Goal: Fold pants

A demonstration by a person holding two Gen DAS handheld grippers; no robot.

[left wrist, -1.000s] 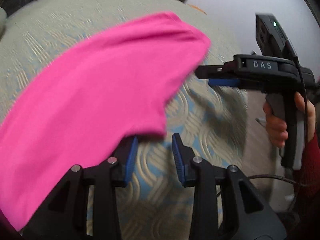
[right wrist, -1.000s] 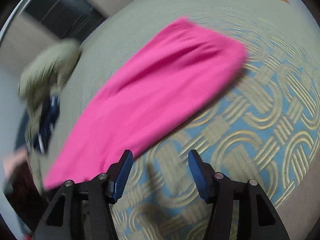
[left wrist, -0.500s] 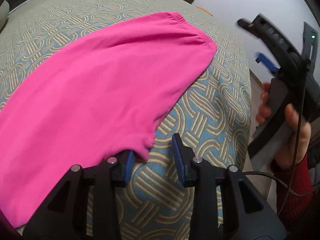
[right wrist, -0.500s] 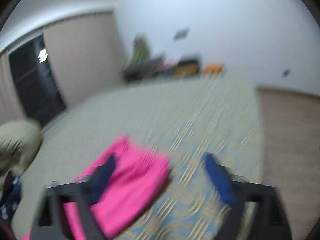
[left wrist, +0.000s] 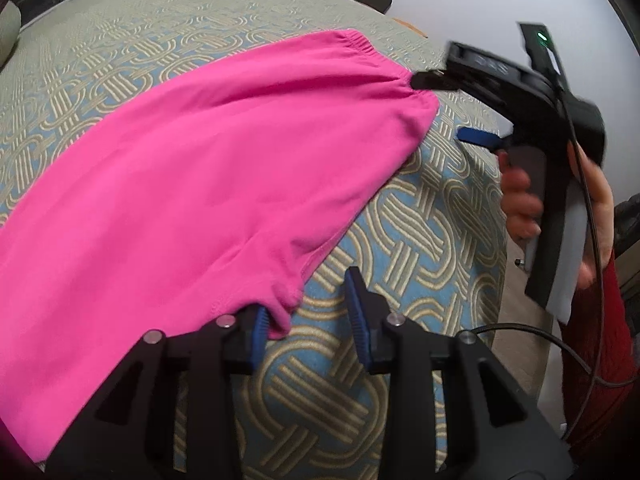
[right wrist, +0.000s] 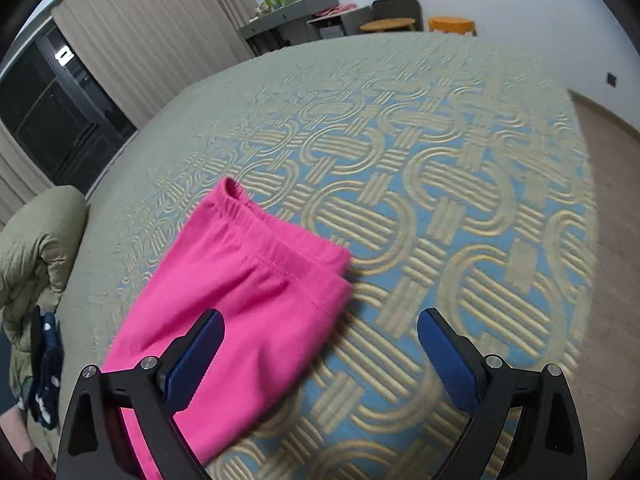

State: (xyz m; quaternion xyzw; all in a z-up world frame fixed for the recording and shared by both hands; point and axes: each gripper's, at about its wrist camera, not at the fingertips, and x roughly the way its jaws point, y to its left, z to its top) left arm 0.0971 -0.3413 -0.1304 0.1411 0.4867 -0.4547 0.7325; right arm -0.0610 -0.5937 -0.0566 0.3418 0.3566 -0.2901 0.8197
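1. My left gripper (left wrist: pixel 306 314): blue-padded jaws closing, a narrow gap left between them. The crotch corner of the bright pink stretchy pants (left wrist: pixel 200 184) lies against my left pad; the right pad is clear of the cloth, so no pinch yet.
2. My right gripper (right wrist: pixel 320 344): jaws spread wide and closing slightly, nothing between the pads. It hovers over the near right corner of the elastic waistband (right wrist: pixel 280 244); the left finger is over pink cloth, the right finger over bare bedspread.
3. In the left wrist view the right gripper (left wrist: pixel 444 108) sits at the waistband end, one finger at the waistband's edge, held by my right hand (left wrist: pixel 520 200) in a red sleeve (left wrist: pixel 596 344).
4. Pants lie flat on the blue-and-beige woven-ring patterned bedspread (right wrist: pixel 460 200), legs stacked, waistband to the far right, legs running to the near left.
5. Olive quilted bedding (right wrist: pixel 36 248) bunched at the bed's left edge.
6. Far side: beige curtains (right wrist: pixel 152 32), grey desk (right wrist: pixel 296 16), wooden stools (right wrist: pixel 452 24).
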